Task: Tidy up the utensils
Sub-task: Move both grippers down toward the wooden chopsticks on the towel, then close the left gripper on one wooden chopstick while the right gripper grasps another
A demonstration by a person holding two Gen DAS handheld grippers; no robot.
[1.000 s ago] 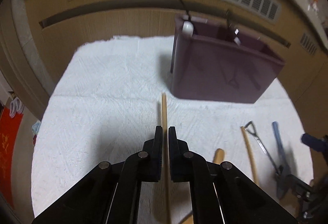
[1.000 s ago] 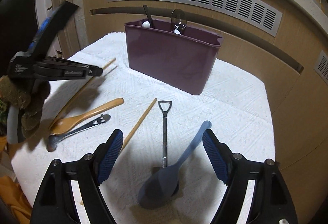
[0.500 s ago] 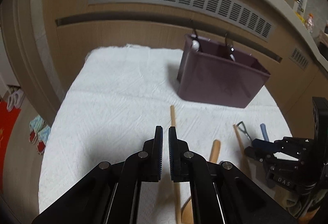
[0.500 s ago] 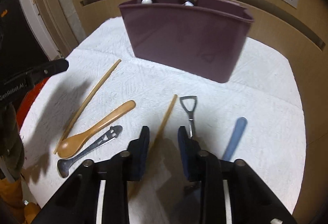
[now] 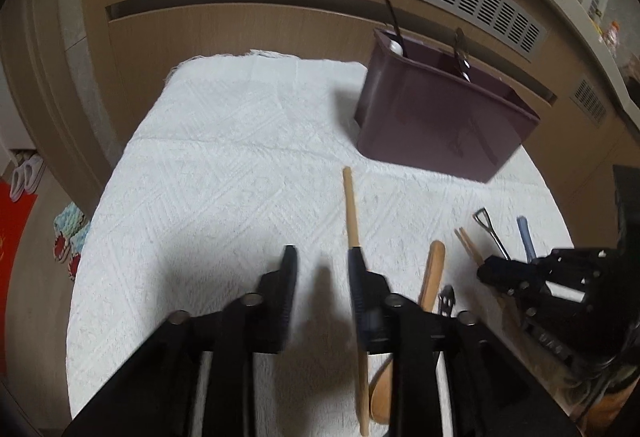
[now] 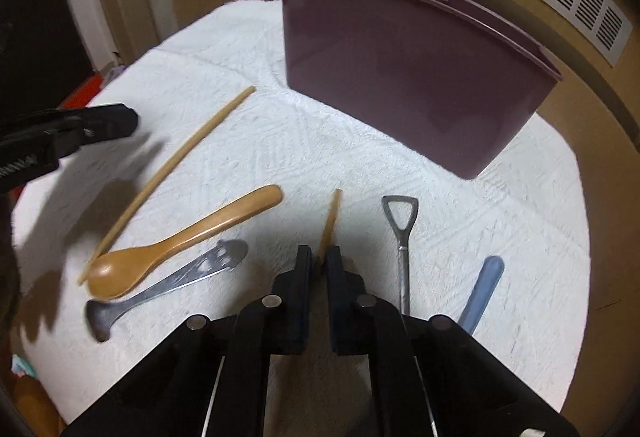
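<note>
The left gripper [image 5: 318, 257] has just been opening; its fingers stand apart over bare white cloth [image 5: 224, 173], nothing between them, and a wooden chopstick [image 5: 352, 209] lies along the inner side of its right finger. The right gripper [image 6: 319, 257] has just been closing and its fingers are clamped on a second chopstick [image 6: 331, 215], whose far end pokes out ahead while the rest is hidden under the gripper.

The cloth covers the table; its far edge runs near the brown cabinet front [image 5: 240, 17] with its long vent, and its left edge drops to the floor. Open cloth lies left of the left gripper and between the utensils and the maroon holder [image 6: 400, 69], which stands upright at the back with a few utensil handles rising above its rim.

Between the two chopsticks lie a wooden spoon [image 6: 180, 241] and a dark metal spoon [image 6: 168, 285]; right of the right gripper, a shovel-handled metal utensil [image 6: 402, 237] and a blue handle [image 6: 482, 289], their lower ends cut off behind the gripper. The left gripper's right finger is blurred
</note>
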